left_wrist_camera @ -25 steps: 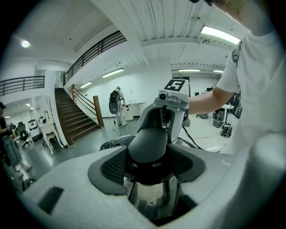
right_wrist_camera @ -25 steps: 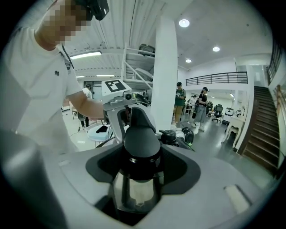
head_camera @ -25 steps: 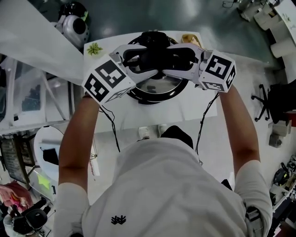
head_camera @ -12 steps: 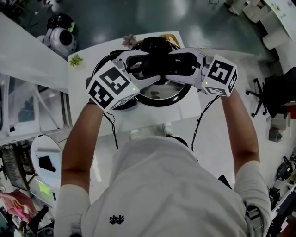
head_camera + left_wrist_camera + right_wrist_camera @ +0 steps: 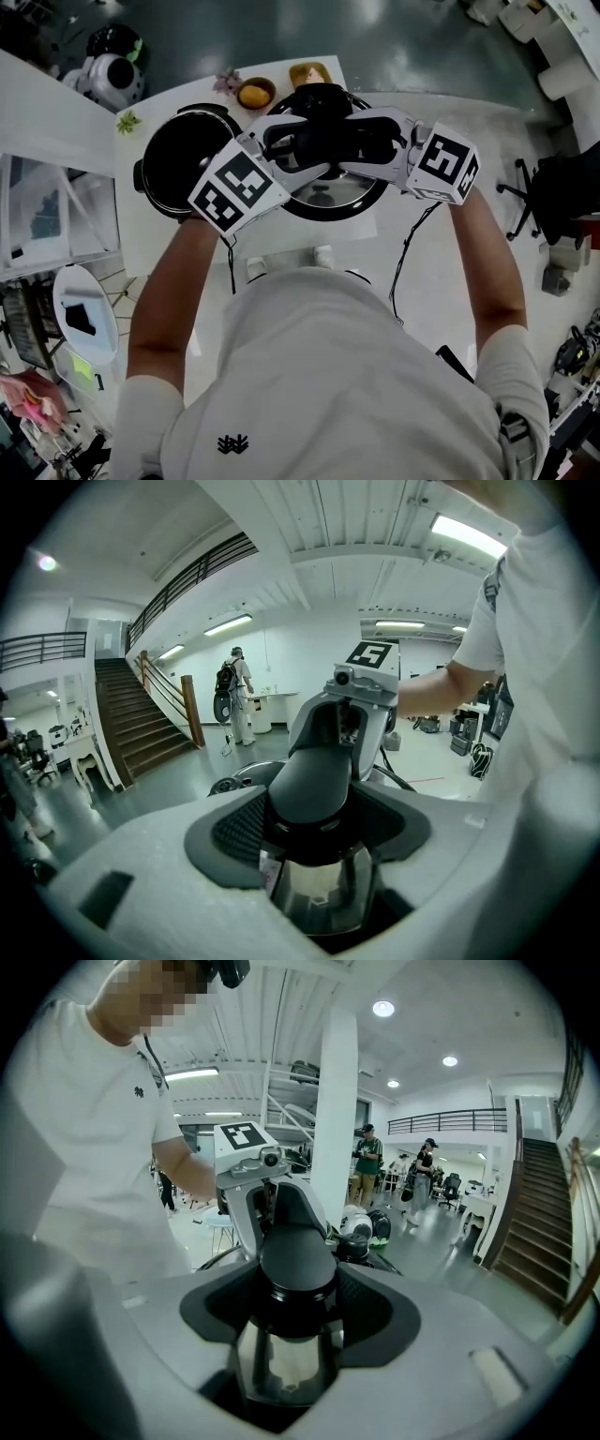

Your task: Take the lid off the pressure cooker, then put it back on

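Note:
The pressure cooker pot (image 5: 181,161) stands uncovered on the white table (image 5: 246,242), its dark inside showing. To its right the shiny steel lid (image 5: 323,195) hangs in the air by its black handle (image 5: 323,133). My left gripper (image 5: 298,142) and right gripper (image 5: 361,141) clasp that handle from opposite sides, both shut on it. In the left gripper view the handle (image 5: 314,780) fills the jaws of the left gripper (image 5: 314,832), with the lid's steel (image 5: 319,892) below. The right gripper view shows the same handle (image 5: 295,1260) inside the right gripper (image 5: 286,1316).
Two small bowls of yellow food (image 5: 255,94) (image 5: 309,73) and a small plant (image 5: 128,122) sit at the table's far edge. A white and black machine (image 5: 112,77) stands on the floor beyond. People walk in the hall (image 5: 234,696).
Both grippers have carried the lid to the right, off the pot. The pot, covered a second ago, now stands open at the left of the table.

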The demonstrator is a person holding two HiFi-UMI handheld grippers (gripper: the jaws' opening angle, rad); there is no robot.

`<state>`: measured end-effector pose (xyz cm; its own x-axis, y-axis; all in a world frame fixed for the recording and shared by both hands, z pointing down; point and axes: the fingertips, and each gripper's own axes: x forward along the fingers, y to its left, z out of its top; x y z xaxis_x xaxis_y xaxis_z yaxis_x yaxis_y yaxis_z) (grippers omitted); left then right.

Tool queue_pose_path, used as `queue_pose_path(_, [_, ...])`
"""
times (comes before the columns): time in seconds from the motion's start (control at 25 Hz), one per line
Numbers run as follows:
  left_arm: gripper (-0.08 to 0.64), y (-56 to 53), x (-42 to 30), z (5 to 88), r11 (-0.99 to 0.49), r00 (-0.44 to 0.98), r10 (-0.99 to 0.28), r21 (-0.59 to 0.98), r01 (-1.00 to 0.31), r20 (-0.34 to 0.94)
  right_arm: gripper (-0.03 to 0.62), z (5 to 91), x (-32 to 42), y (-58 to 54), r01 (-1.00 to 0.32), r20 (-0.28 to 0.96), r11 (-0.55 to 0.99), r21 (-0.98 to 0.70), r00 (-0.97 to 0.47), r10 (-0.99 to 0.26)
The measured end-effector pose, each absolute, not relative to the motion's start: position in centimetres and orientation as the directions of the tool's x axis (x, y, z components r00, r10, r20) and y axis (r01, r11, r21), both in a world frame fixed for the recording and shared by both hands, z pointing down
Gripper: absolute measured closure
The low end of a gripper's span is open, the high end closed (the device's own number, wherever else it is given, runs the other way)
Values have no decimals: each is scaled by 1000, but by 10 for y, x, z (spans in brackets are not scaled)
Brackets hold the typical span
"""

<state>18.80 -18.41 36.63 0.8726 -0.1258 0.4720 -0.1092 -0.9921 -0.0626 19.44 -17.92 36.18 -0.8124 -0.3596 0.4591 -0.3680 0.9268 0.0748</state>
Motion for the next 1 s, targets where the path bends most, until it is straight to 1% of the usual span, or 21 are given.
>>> queue_pose_path(0.36, [276,-168,221,417,-988,838,-144,-32,-150,527,324,413,228,-164,-333,472,943,28,-827,-306])
queue_pose_path(0.6, [278,-165,226,449,-984,819,-161,-29,-174,551,324,445,233,-161,-313,481,950,22,-829,-284])
queue_pose_path(1.0, [279,-170,223,525,-979,768,-149,16,-203,623,325,518,230,-168,-308,538,951,-7,-803,-256])
